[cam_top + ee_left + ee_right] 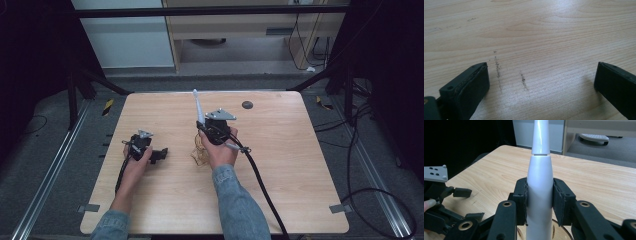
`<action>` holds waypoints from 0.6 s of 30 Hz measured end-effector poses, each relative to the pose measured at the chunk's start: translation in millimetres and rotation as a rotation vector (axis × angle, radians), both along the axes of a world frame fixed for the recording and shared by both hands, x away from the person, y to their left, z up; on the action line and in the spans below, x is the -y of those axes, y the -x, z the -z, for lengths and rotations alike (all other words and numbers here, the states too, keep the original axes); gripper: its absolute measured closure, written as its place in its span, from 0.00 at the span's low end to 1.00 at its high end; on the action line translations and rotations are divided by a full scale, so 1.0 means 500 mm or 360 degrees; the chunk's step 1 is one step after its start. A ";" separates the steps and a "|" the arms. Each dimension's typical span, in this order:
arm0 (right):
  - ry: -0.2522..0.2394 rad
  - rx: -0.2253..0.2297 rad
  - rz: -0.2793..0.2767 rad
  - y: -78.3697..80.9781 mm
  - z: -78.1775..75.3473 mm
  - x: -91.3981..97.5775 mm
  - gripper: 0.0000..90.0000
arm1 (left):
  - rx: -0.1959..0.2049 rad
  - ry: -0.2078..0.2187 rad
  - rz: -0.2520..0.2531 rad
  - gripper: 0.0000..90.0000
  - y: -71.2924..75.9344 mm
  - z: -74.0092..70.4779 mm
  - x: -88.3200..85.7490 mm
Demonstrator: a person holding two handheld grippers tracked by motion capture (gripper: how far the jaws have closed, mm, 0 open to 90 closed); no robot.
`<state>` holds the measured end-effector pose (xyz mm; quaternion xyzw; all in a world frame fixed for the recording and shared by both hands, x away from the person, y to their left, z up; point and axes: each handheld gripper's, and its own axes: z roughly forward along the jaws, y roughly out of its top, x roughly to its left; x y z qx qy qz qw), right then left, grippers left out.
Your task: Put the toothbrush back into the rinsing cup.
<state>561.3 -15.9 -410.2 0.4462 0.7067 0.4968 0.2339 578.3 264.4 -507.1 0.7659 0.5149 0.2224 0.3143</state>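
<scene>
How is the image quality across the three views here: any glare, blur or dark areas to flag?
High view: table evenly lit, surroundings nearly black, the whole frame soft. Left gripper view: bright glare across the wood, near parts of the jaws blurred, the left gripper standing open. Right gripper view: a sheen streak on the white toothbrush handle clamped by the right gripper; background soft, left side dark.

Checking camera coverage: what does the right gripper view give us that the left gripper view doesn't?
Right gripper view: the right tool shut on an upright white toothbrush, a clear rim just below it that is too cropped to identify, and the floor past the table's far edge.

Left gripper view: dark scuff marks on the wood, close up.

Both: the wooden table and the left tool, jaws wide open with nothing between them.
</scene>
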 end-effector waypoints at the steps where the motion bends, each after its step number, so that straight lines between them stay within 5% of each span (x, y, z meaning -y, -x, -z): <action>1: 0.0001 0.0001 0.0001 0.000 0.001 0.000 0.74 | -0.0001 -0.0001 0.0001 0.00 0.000 0.000 0.000; 18: 0.0067 -0.0033 -0.0003 0.004 0.019 0.003 0.74 | -0.0001 -0.0002 0.0001 0.00 0.000 0.000 0.000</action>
